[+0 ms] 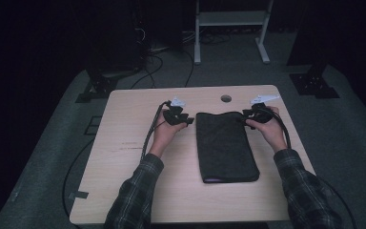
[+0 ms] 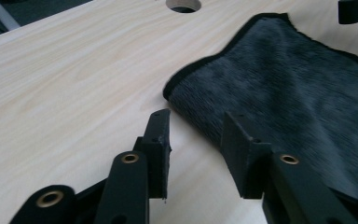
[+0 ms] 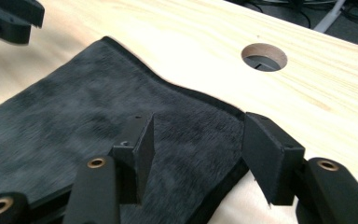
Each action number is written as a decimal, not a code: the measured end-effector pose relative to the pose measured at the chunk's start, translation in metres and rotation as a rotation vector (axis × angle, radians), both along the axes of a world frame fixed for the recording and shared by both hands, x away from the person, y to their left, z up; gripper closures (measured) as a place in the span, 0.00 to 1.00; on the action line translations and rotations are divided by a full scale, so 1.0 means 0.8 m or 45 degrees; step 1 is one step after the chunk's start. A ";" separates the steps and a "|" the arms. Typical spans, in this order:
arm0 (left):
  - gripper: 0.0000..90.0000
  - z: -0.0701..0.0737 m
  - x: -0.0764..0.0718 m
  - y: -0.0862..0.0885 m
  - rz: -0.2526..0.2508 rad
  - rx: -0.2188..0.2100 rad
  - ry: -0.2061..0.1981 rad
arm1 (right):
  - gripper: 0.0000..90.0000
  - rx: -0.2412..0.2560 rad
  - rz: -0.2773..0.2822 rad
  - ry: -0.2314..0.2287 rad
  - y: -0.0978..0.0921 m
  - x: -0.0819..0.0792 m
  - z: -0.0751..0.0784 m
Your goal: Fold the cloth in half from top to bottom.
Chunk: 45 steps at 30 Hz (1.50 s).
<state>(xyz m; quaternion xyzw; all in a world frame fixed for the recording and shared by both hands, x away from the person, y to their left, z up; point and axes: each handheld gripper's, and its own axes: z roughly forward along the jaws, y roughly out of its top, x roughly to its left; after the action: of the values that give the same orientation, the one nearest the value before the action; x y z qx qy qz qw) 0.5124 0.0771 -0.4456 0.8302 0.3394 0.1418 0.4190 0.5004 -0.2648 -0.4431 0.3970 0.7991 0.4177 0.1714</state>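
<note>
The dark grey folded plush cloth (image 1: pixel 225 145) lies flat along the middle of the pale wooden worktop (image 1: pixel 124 167), its far end toward the round cable hole (image 1: pixel 226 98). Both hands are up at that far end, one on each corner. The left claw (image 2: pixel 193 135) sits spread wide and released, one jaw over bare wood and the other over the pile, so the cloth's black-hemmed corner (image 2: pixel 177 86) falls right in the gap. The right claw (image 3: pixel 198 140) mirrors it, also released, straddling the opposite corner (image 3: pixel 233 114). Neither grips anything yet. That matched placement looks like a setup for pinching both far corners together, likely to lift or fold the cloth evenly without skewing it.
</note>
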 end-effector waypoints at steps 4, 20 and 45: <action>0.64 -0.009 0.013 -0.012 0.010 -0.012 -0.003 | 0.46 -0.032 -0.016 0.022 0.002 0.016 -0.010; 0.61 -0.036 0.041 -0.040 0.087 0.096 0.006 | 0.46 -0.017 -0.134 0.035 -0.004 0.036 -0.036; 0.94 -0.034 0.041 -0.047 0.069 0.049 0.120 | 0.90 -0.048 -0.027 0.142 0.013 0.040 -0.041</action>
<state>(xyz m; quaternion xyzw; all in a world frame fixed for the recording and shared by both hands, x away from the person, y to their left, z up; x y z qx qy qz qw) 0.5454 0.0396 -0.4727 0.8343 0.3784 0.1203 0.3825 0.5324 -0.2542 -0.4762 0.4249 0.8109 0.3778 0.1386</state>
